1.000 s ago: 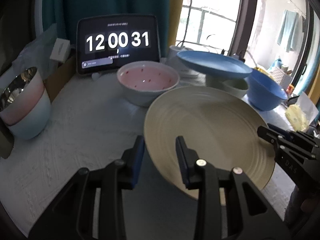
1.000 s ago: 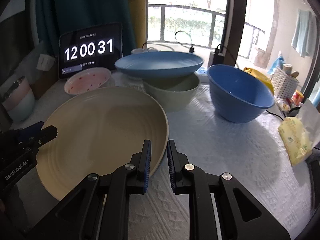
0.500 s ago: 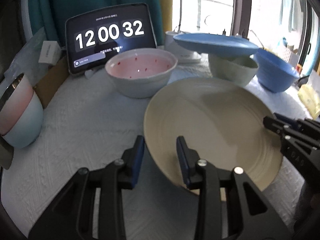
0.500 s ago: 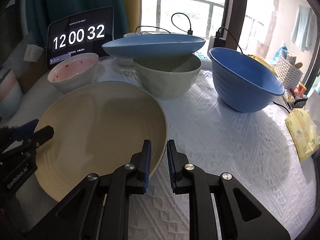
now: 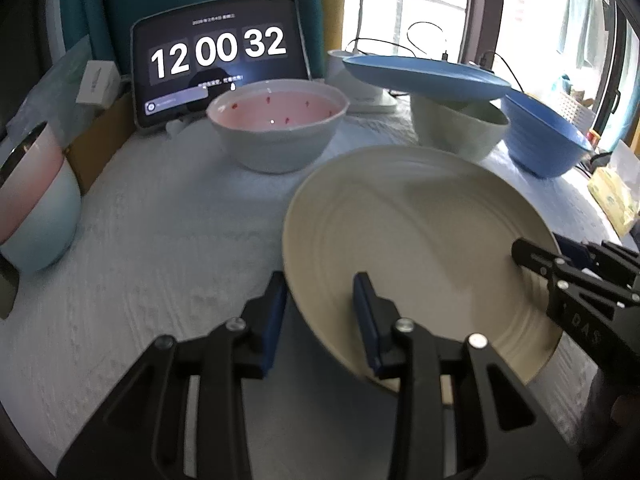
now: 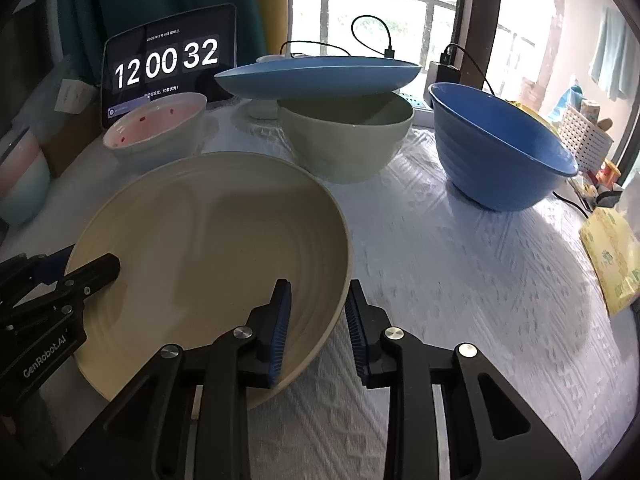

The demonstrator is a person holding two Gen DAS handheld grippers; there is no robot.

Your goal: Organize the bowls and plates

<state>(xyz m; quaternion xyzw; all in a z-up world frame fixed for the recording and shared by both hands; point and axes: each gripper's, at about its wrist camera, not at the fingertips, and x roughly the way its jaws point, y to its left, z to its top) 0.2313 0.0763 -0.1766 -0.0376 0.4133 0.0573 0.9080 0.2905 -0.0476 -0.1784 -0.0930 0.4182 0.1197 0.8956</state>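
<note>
Left gripper parted wide, blue ribbed pads astride the near rim of the cream plate, one pad inside, one outside; pad contact impossible to tell. Right gripper likewise agape astride the opposite rim. Round, matte, ringed with shallow concentric ridges; mid-table, on or just above the white embossed cloth. Behind: glossy pink-lined bowl flecked red; shallow blue plate perched on a sage bowl; ribbed blue bowl beside.
</note>
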